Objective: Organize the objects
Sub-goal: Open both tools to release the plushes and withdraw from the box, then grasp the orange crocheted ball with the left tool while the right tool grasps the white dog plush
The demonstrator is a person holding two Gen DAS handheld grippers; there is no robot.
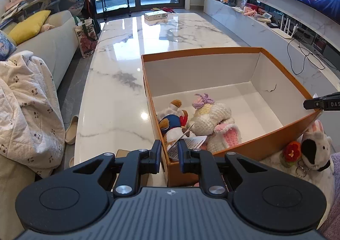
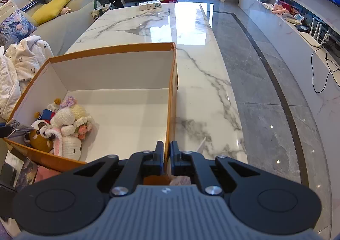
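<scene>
An orange box [image 1: 233, 50] with a white inside stands on the marble table [image 1: 119, 82]. Several crochet and plush toys [image 1: 204, 121] lie in its near left corner; they also show in the right wrist view [image 2: 63, 127]. My left gripper [image 1: 169, 146] straddles the box's left wall at the near corner, jaws closed to a narrow gap on the wall. My right gripper [image 2: 167, 147] is shut on the box's right wall [image 2: 172, 99] near its front corner; its tip shows in the left wrist view [image 1: 318, 103]. A white plush dog [image 1: 314, 150] with a red crochet flower [image 1: 292, 151] lies on the table outside the box's near side.
A small white box [image 1: 156, 15] lies at the table's far end. A sofa [image 1: 48, 42] with a blanket [image 1: 25, 108] and a yellow cushion runs along the left. A TV bench [image 2: 297, 27] and a screen line the right wall. Grey floor [image 2: 265, 91] lies right of the table.
</scene>
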